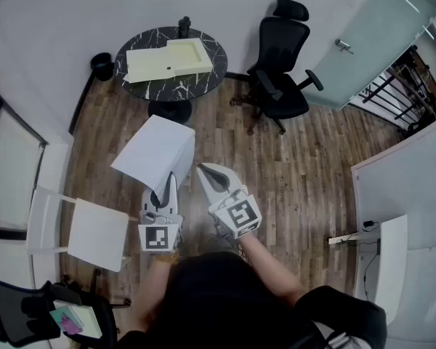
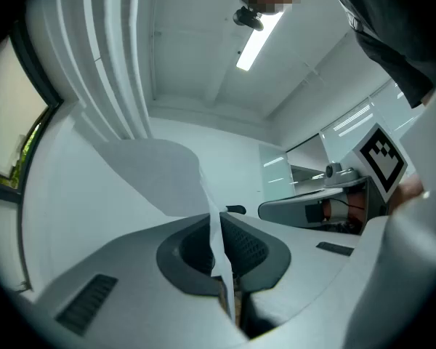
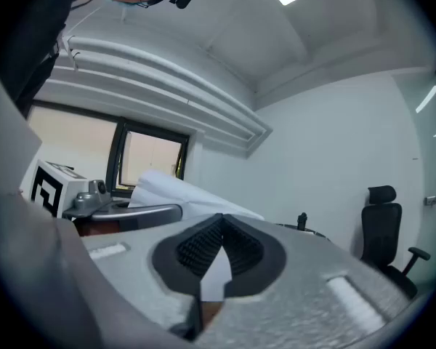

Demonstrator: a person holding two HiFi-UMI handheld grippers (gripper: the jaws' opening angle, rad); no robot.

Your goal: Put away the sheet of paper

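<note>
The left claw [image 1: 171, 182] hides part of the sheet [image 1: 154, 151].

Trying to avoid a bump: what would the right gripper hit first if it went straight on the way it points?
Probably the sheet of paper held in the left gripper; its edge lies just ahead of the right gripper; depth is unclear.

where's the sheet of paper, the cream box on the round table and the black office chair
sheet of paper [image 1: 156, 155], head view, middle of the sheet
cream box [image 1: 189, 55], head view, its tray half
black office chair [image 1: 282, 43], head view, backrest
</note>
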